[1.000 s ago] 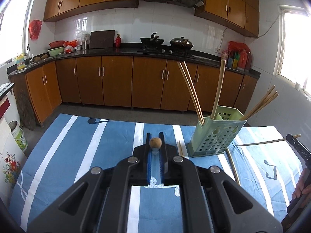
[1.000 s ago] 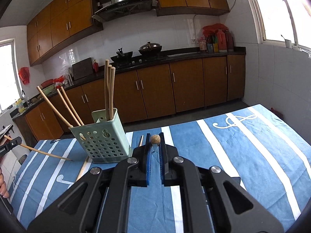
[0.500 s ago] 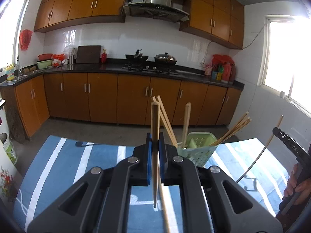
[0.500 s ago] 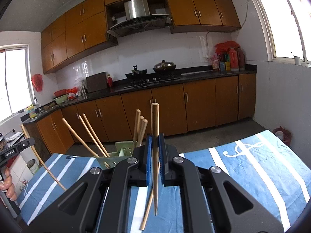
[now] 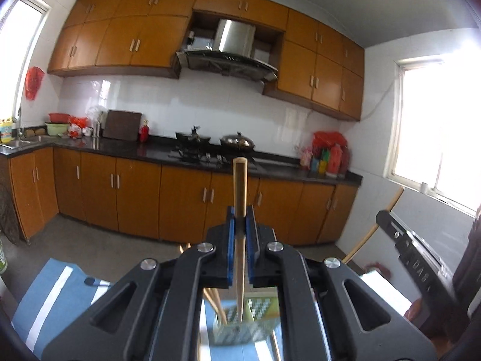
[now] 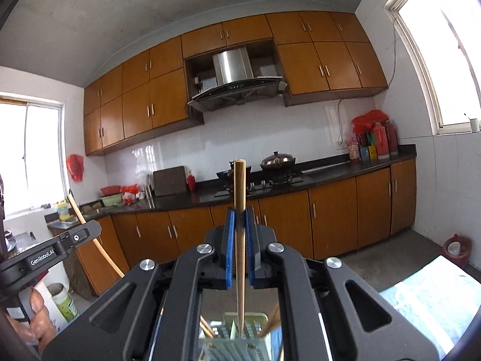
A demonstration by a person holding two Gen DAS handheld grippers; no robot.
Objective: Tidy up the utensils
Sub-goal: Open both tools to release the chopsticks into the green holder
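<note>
Gripping one wooden chopstick each, both grippers sit raised above the table, cameras tilted toward the kitchen wall. Left gripper [image 5: 240, 228]: blue pads clamped narrow on the left chopstick [image 5: 240, 210], upright, blunt end at 12 o'clock, tapered tip pointing down at 6 o'clock toward the green perforated utensil holder [image 5: 258, 328], which is blurred under the linkage; tip appears over the holder's opening, whether inside the rim cannot tell. Other chopsticks [image 5: 213, 297] lean in the holder at about 7 o'clock of the tip. Blue striped tablecloth [image 5: 54, 291] visible at 8 o'clock, its near edge toward the floor. Right gripper [image 6: 240, 225]: pads likewise pinched narrow on the right chopstick [image 6: 239, 216], vertical, tip directly above the holder's [image 6: 240, 340] slotted top; contact not visible. Leaning sticks [image 6: 207, 329] at 7 o'clock and more at 4 o'clock of that tip, so the free gap is the middle slot. Each view catches the opposite gripper at frame edge: at 3 o'clock in the left view, 9 o'clock in the right view with a thumb [image 6: 39, 310] below it. Open floor lies between the table and the base cabinets [image 6: 330, 219].
</note>
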